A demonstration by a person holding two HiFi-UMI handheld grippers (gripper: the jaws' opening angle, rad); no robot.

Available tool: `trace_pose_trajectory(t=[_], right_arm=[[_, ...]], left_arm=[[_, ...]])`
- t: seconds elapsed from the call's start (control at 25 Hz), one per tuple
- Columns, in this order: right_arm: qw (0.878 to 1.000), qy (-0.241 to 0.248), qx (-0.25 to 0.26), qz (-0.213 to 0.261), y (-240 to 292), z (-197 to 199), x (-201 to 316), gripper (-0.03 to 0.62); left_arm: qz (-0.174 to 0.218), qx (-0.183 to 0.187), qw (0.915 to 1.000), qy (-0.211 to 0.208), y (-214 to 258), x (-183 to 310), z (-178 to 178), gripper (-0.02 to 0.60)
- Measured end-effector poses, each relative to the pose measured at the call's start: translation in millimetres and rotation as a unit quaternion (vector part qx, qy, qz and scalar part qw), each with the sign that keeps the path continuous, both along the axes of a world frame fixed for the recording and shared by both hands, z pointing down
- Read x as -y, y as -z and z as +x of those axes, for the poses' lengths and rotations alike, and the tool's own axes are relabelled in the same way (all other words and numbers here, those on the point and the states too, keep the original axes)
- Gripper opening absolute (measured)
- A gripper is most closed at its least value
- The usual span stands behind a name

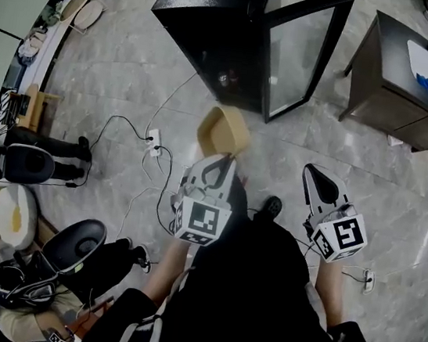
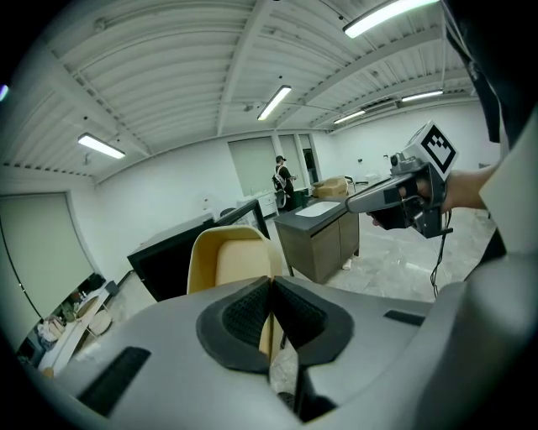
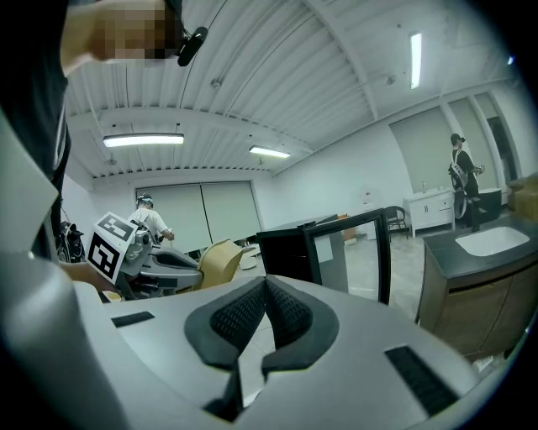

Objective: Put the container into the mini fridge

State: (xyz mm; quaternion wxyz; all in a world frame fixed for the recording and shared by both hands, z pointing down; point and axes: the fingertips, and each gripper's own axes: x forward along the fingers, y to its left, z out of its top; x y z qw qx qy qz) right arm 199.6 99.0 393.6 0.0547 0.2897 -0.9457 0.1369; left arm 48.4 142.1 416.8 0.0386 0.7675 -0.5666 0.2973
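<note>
In the head view my left gripper (image 1: pixel 227 159) is shut on the rim of a tan open container (image 1: pixel 223 130), held above the floor in front of the black mini fridge (image 1: pixel 212 16). The fridge's glass door (image 1: pixel 303 56) stands open. In the left gripper view the pads pinch the container's wall (image 2: pixel 229 262) at my left gripper (image 2: pixel 271 294), with the fridge (image 2: pixel 172 260) behind. My right gripper (image 1: pixel 313 172) hovers to the right, shut with nothing between its pads (image 3: pixel 266 290). Its view shows the container (image 3: pixel 217 259) and the fridge door (image 3: pixel 349 248).
A dark cabinet (image 1: pixel 403 90) with a white sink top stands right of the fridge. Cables and a power strip (image 1: pixel 153 140) lie on the marble floor at left. A seated person (image 1: pixel 31 291) and chairs fill the lower left.
</note>
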Motion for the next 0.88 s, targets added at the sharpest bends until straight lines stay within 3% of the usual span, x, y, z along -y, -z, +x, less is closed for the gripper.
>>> trace_pose_trajectory(t=[0.36, 0.56, 0.88], right_arm=[[1.000, -0.010, -0.009, -0.002, -3, -43, 24, 0.018], [1.000, -0.018, -0.016, -0.006, 1, -71, 58, 0.018], [0.999, -0.018, -0.029, 0.002, 8, -122, 115, 0.018]], left_arm=[[-0.007, -0.011, 0.9997, -0.022, -8, 42, -38, 0.041], [0.003, -0.003, 0.9990, -0.044, 0, 87, -59, 0.041], [-0.013, -0.012, 0.9984, -0.053, -16, 137, -105, 0.041]])
